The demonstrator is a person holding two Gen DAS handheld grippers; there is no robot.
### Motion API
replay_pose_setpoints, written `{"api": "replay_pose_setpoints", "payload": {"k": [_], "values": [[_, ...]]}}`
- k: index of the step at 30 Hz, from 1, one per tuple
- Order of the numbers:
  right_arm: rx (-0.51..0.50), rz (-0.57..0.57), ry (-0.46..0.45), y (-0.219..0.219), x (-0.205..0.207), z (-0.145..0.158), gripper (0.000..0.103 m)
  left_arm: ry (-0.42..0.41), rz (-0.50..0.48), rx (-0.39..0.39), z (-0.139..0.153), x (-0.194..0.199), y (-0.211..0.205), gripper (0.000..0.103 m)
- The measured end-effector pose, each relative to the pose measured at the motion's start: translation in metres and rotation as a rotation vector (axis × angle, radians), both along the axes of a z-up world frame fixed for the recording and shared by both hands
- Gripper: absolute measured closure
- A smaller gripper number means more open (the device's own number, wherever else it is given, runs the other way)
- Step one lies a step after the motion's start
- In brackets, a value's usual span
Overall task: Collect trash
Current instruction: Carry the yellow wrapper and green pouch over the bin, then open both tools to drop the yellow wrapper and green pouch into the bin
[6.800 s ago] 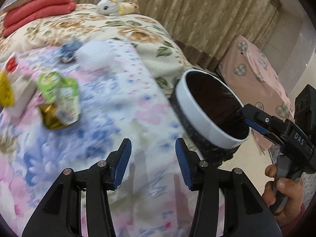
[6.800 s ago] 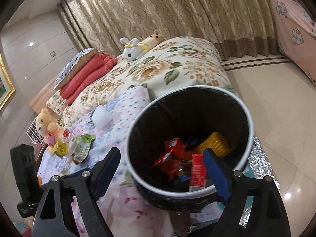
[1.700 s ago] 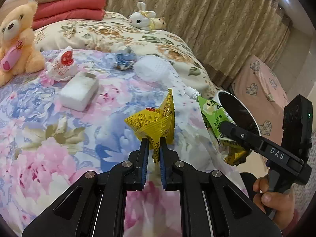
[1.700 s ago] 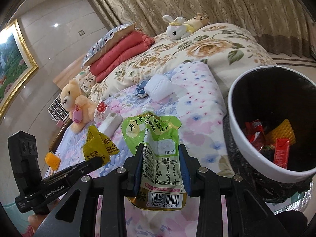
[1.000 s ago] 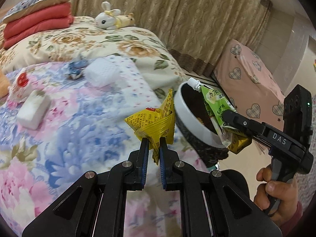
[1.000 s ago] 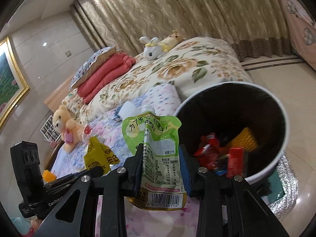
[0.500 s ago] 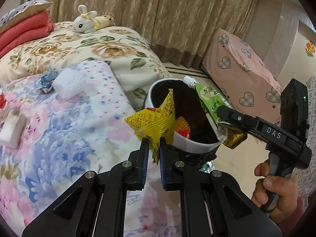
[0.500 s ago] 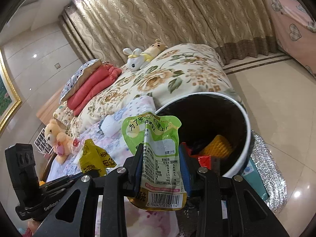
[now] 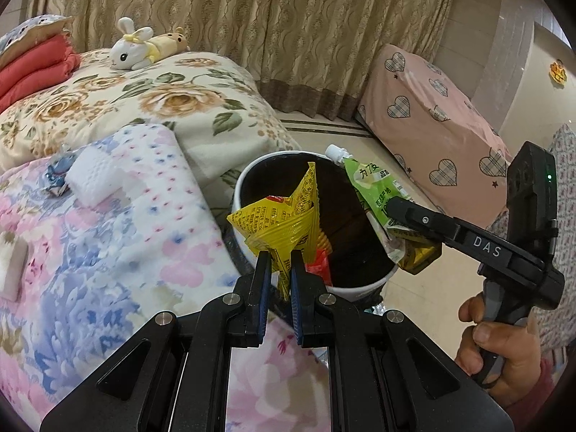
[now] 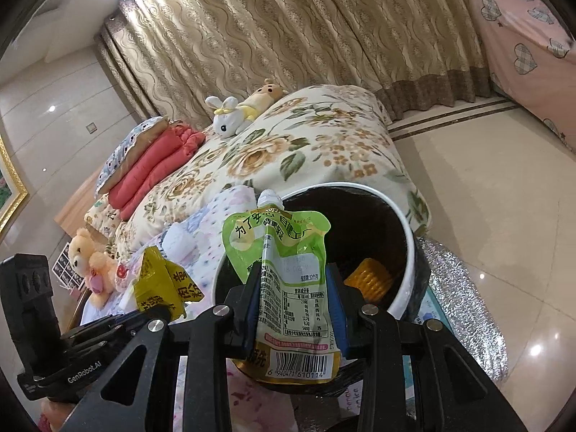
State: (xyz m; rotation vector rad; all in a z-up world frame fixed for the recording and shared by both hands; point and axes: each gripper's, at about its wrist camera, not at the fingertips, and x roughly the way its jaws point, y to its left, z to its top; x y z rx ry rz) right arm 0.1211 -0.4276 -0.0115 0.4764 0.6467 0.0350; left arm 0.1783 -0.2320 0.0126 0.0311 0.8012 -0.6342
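Observation:
My left gripper (image 9: 279, 270) is shut on a crumpled yellow wrapper (image 9: 284, 219), held over the near rim of the white trash bin (image 9: 241, 194) with its black liner. The same yellow wrapper (image 10: 162, 284) shows at the left of the right wrist view. My right gripper (image 10: 293, 295) is shut on a green spouted drink pouch (image 10: 284, 262), upright in front of the trash bin (image 10: 406, 237). From the left wrist view the green pouch (image 9: 374, 190) hangs over the bin's far right rim. Red and yellow trash (image 10: 367, 277) lies inside the bin.
The bin stands on the floor against the floral bed (image 9: 108, 216). On the bed lie a white foam block (image 9: 91, 176), a blue crumpled wrapper (image 9: 55, 180) and a white packet (image 9: 12, 266). A plush rabbit (image 9: 129, 48), a teddy bear (image 10: 88, 262) and red folded blankets (image 10: 154, 165) sit farther back.
Both grippers have carried their trash rightward from over the bed to above the bin; the bin now sits directly behind the yellow wrapper and green pouch. Both grips are unchanged.

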Motion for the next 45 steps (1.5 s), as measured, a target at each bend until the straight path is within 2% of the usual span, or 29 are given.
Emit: {"api": "replay_pose_setpoints", "payload": {"k": [23,45], "values": [[-0.007,-0.015,0.052,-0.017,0.024,-0.013,0.069,0.031,-0.050,0.039,-0.010,0.024,-0.038,0.093],[-0.007,-0.016,0.084,-0.022,0.039,-0.020,0.067,0.077,-0.067,0.059,-0.022,0.039,-0.051,0.093]]}}
